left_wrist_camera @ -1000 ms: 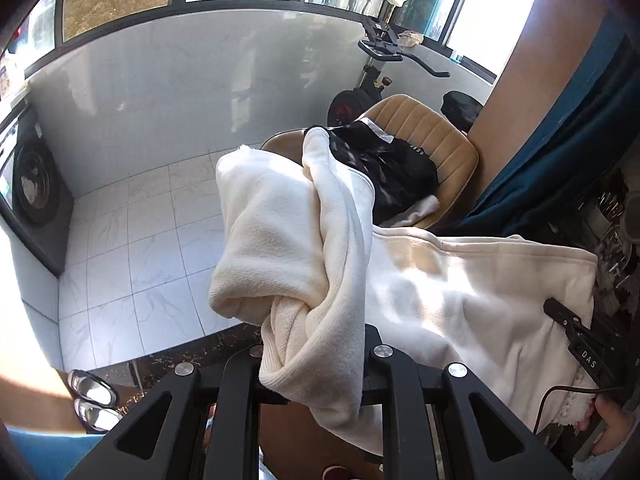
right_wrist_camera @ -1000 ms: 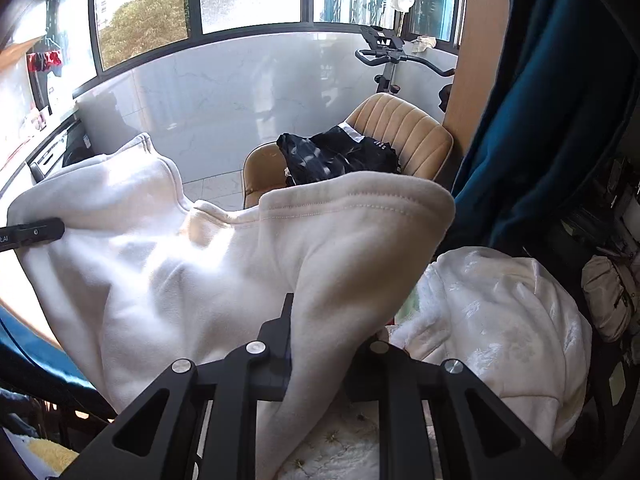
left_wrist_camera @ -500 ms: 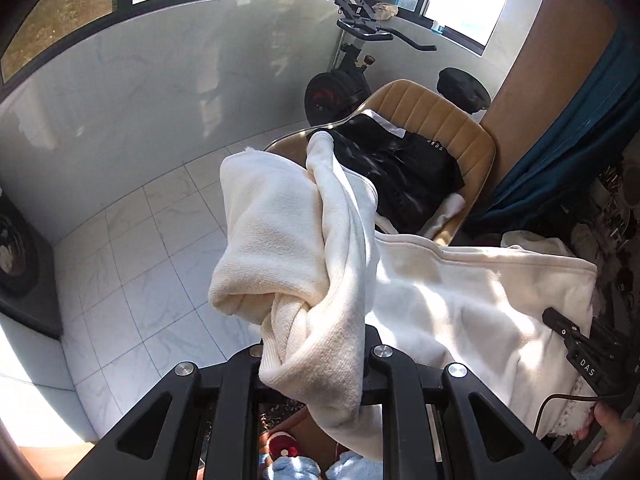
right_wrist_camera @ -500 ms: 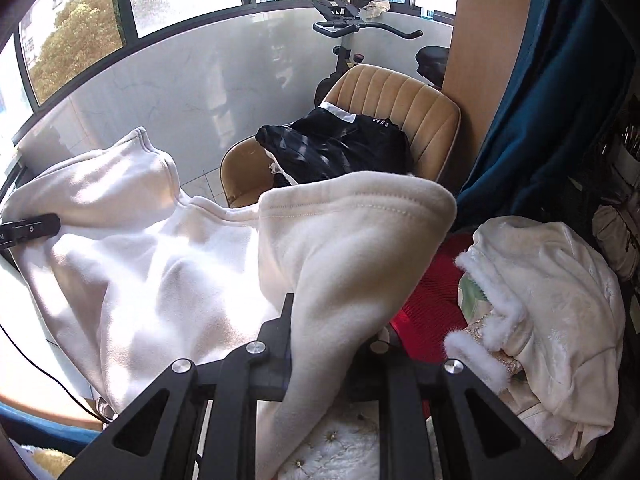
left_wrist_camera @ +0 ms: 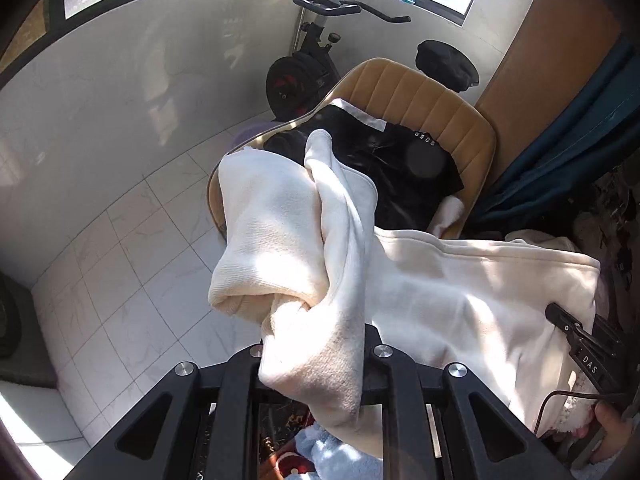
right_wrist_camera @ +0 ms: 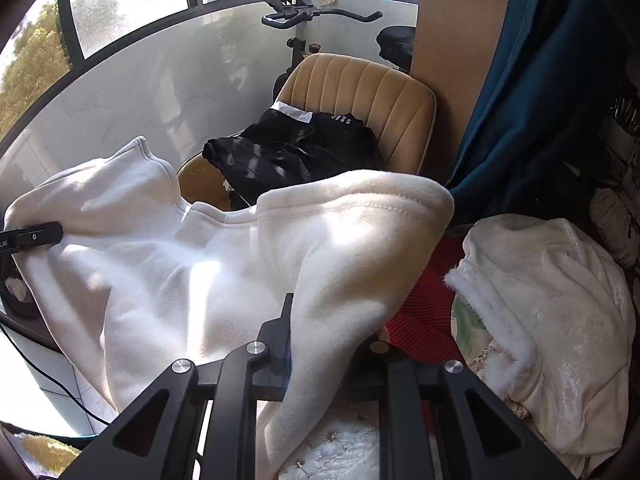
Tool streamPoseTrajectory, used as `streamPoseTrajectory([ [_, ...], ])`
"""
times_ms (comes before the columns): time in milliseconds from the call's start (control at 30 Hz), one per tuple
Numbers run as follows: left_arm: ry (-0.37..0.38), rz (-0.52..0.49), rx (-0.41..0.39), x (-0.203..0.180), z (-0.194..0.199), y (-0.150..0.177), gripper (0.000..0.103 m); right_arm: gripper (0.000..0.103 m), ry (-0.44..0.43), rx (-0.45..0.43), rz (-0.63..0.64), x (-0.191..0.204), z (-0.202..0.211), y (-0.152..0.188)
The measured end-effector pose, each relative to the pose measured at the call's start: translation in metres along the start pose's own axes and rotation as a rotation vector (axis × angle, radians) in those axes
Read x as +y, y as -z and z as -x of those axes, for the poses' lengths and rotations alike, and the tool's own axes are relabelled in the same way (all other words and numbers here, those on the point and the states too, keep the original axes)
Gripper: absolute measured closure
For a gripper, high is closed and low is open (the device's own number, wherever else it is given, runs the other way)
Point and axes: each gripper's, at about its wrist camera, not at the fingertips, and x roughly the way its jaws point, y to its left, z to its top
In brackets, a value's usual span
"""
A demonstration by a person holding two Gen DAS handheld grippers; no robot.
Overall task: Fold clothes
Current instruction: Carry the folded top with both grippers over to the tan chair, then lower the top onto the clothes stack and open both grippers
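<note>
A cream fleece sweatshirt (left_wrist_camera: 440, 300) hangs stretched in the air between both grippers. My left gripper (left_wrist_camera: 316, 356) is shut on a bunched end of it, with a ribbed cuff (left_wrist_camera: 256, 280) folded over to the left. In the right wrist view the same sweatshirt (right_wrist_camera: 224, 272) spreads leftwards, and my right gripper (right_wrist_camera: 324, 344) is shut on its thick hemmed edge. The cloth hides both pairs of fingertips. The right gripper's tip (left_wrist_camera: 576, 340) shows at the far right of the left wrist view. The left gripper's tip (right_wrist_camera: 32, 236) pokes in at the left edge of the right wrist view.
A tan padded chair (right_wrist_camera: 360, 92) holds a black garment (right_wrist_camera: 296, 152). An exercise bike (left_wrist_camera: 316, 40) stands behind it by the tiled wall. A white fluffy garment (right_wrist_camera: 552, 312) and a red knit (right_wrist_camera: 424, 312) lie at the right, below a blue curtain (right_wrist_camera: 540, 100). A hand (left_wrist_camera: 608, 428) holds the right gripper.
Both grippers have swung sideways and sunk a little with the sweatshirt between them. The chair and bike now sit nearer the middle of each view, and the white garment pile has come closer.
</note>
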Motion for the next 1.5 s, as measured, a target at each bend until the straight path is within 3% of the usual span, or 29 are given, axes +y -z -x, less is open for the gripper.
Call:
streamPoseTrajectory([
  [200,0.032,-0.035,-0.024,-0.015,-0.027,-0.064,0.086,0.086,0.018,-0.002,-0.047,-0.023,-0.034,-0.043],
  [400,0.064,-0.082,-0.067,-0.015,-0.060,-0.136,0.086,0.086,0.053,-0.043,-0.068,-0.033,-0.063,-0.106],
  [600,0.101,-0.122,-0.083,-0.001,-0.115,-0.215,0.086,0.086,0.131,-0.118,-0.097,-0.028,-0.102,-0.174],
  [800,0.163,-0.200,-0.036,0.012,-0.191,-0.277,0.086,0.086,0.212,-0.100,-0.202,-0.024,-0.160,-0.212],
  [900,0.191,-0.251,0.001,0.015,-0.234,-0.286,0.086,0.086,0.253,-0.078,-0.239,-0.029,-0.194,-0.215],
  [1133,0.142,-0.355,0.150,0.020,-0.340,-0.273,0.085,0.086,0.321,0.011,-0.349,-0.051,-0.274,-0.190],
  [1300,0.107,-0.363,0.200,0.028,-0.373,-0.253,0.084,0.085,0.356,0.090,-0.370,-0.055,-0.319,-0.171],
  [1467,0.129,-0.309,0.250,0.033,-0.379,-0.259,0.078,0.080,0.363,0.103,-0.356,-0.058,-0.323,-0.168],
  [1500,0.139,-0.303,0.267,0.034,-0.380,-0.260,0.078,0.075,0.349,0.105,-0.368,-0.061,-0.322,-0.167],
])
